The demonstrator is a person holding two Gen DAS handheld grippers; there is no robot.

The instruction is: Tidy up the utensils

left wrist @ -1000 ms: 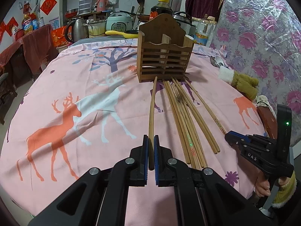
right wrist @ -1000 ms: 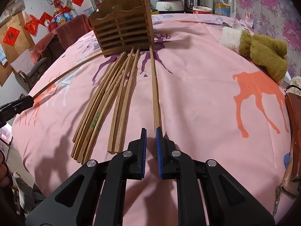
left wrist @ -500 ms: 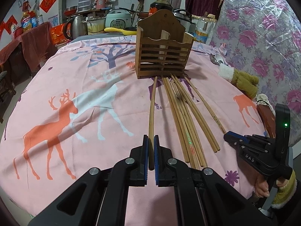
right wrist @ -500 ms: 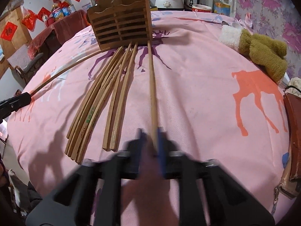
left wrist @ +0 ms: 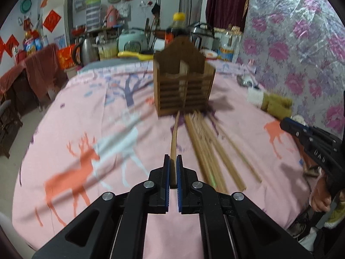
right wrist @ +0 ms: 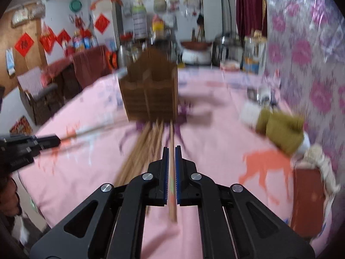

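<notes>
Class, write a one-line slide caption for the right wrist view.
Right gripper shut on a long wooden chopstick, pointing toward the slatted brown wooden holder on the pink deer-print tablecloth.

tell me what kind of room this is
Most likely a lived-in home kitchen or dining room: a rice cooker, a kettle and a soy sauce bottle stand behind a table with a pink deer cloth.

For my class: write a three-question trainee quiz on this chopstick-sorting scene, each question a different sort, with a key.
1. True or false: each gripper, the left gripper and the right gripper, is shut on one chopstick.
2. Where do the loose chopsticks lie? A) in the wooden holder B) on the pink tablecloth C) on the floor
3. Fill in: the olive glove lies to the ___ of the holder in the right wrist view.

Key: 1 true; 2 B; 3 right.
</notes>
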